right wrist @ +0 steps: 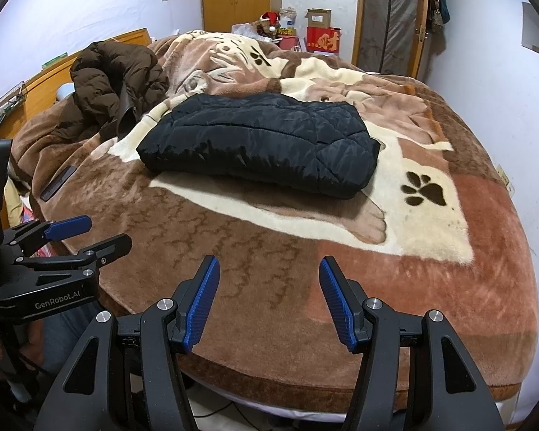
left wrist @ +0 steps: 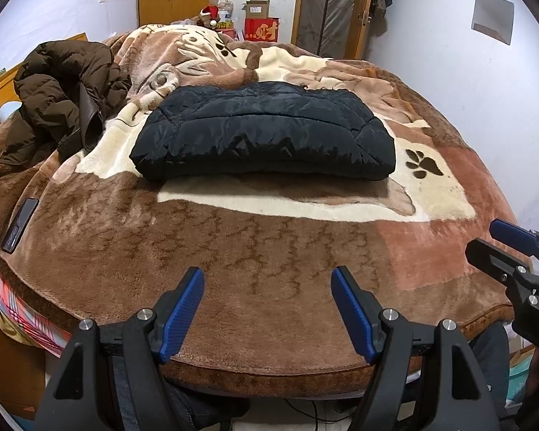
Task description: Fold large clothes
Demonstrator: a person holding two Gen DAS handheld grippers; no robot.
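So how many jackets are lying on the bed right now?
2. A black quilted jacket, folded into a flat bundle, lies mid-bed. A brown puffer jacket sits in a crumpled heap at the bed's far left. Anything beneath the blanket can't be seen.

A folded jacket (left wrist: 262,131) lies mid-blanket (left wrist: 269,251) (a heaped coat (left wrist: 64,86) to its left), boxes (left wrist: 260,21) behind the bed.

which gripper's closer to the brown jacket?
Left. The left gripper sits on the same side of the bed as the brown jacket; the right gripper is farther across, beyond the left one.
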